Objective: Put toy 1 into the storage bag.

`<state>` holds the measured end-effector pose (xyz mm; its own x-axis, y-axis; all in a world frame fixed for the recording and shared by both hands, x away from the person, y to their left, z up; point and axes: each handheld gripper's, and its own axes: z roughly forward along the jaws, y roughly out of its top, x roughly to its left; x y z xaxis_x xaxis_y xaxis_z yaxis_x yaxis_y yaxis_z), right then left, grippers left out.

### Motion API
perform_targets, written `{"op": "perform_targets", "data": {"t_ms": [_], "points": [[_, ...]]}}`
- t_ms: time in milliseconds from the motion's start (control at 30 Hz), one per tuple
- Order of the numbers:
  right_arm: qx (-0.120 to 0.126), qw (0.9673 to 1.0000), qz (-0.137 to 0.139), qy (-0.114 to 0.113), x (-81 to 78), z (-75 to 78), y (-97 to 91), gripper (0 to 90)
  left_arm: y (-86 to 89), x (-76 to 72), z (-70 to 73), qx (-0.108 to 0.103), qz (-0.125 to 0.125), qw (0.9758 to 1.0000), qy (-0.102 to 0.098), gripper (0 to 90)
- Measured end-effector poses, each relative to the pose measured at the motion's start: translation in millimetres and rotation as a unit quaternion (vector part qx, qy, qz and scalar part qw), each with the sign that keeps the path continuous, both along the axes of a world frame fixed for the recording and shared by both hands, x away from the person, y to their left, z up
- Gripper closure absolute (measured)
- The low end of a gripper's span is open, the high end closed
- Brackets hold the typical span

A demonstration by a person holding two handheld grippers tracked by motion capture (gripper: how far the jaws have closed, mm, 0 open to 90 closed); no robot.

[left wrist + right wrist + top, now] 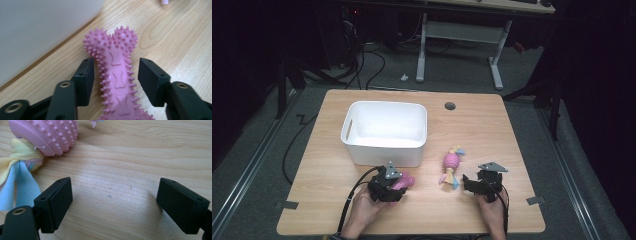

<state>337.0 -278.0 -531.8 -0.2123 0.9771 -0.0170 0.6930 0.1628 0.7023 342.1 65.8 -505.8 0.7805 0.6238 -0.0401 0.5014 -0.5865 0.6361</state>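
A pink spiky bone toy (406, 180) (117, 82) lies on the wooden table (472, 125), just in front of the white bin (382, 152). My left gripper (400, 184) (116, 72) is open with its jaws on either side of the bone's shaft. The left pad touches the spikes and a thin gap shows at the right pad. My right gripper (470, 183) (115, 197) stands wide open over bare wood. A pink ribbed ball toy (451, 162) (50, 137) with yellow and blue cloth tails (17, 182) lies just beyond its left jaw.
The white bin is empty and its wall (37, 30) rises close to the left gripper. A round cable hole (450, 106) sits near the table's far edge. A desk frame (497, 65) and cables stand on the floor behind.
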Motion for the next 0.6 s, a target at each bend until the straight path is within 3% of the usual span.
{"op": "perform_targets", "data": {"t_ms": [233, 600], "points": [[0.0, 1.0, 0.0, 0.0, -0.1, 0.0, 0.1, 13.6, 0.5, 1.4, 0.9, -0.002, 0.009, 0.9999, 0.005, 55.7], [0.0, 1.0, 0.001, -0.001, -0.3, 0.0, 0.1, 14.0, -0.7, -1.3, 3.1, 0.003, -0.002, 1.0, -0.003, 58.9]]}}
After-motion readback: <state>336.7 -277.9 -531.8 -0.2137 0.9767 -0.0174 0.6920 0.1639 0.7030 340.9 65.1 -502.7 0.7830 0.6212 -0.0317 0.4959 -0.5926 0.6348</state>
